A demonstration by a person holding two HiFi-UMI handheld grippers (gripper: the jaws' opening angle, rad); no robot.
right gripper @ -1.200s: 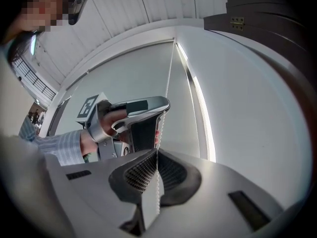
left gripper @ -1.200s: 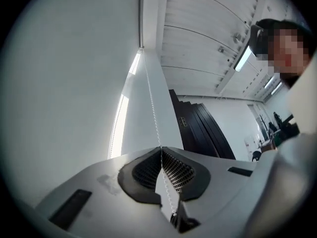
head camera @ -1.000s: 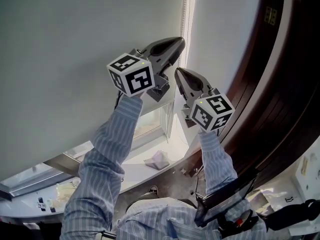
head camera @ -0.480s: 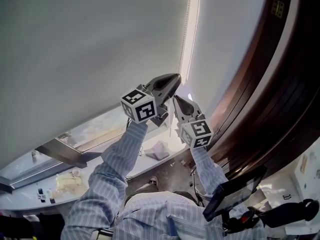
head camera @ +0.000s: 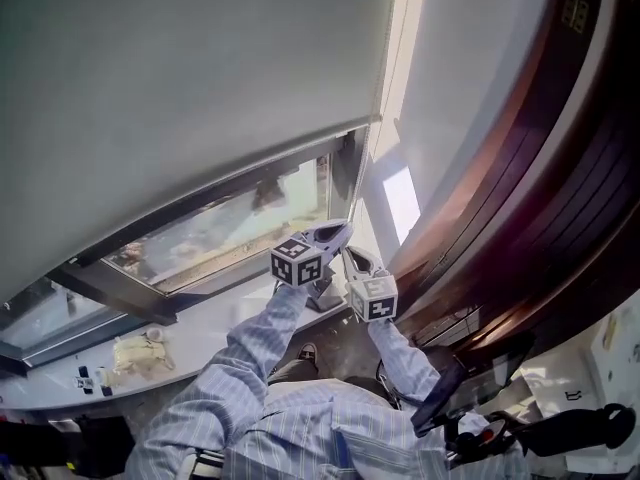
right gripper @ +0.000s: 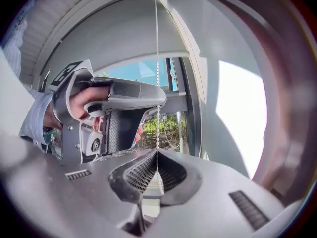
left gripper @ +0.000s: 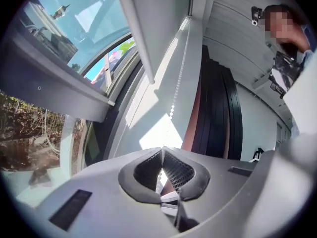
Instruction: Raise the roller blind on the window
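"How far along are we?"

"Partway, by my reading. The pale grey fabric roller blind (head camera: 200, 78) has its dark bottom rail (head camera: 220, 190) roughly midway up the clear glass window (head camera: 230, 228). There's open pane below the rail, and everything above it is covered."

"Where's the chain?"

"The white beaded pull chain (right gripper: 157, 58) hangs down the window's right edge. My left gripper (left gripper: 161, 148) has its fingers pinched tight on it. My right gripper (right gripper: 157, 151) grips the same chain just beneath, with its fingers closed on the beads. Both sit low, near the window's lower right corner."

"So what's left?"

"The upper half, I'd say. With both hands this low, I judge there's little pull left in this stroke. I expect to let go, take the chain again higher up and haul down, repeating until the rail nears the top edge."
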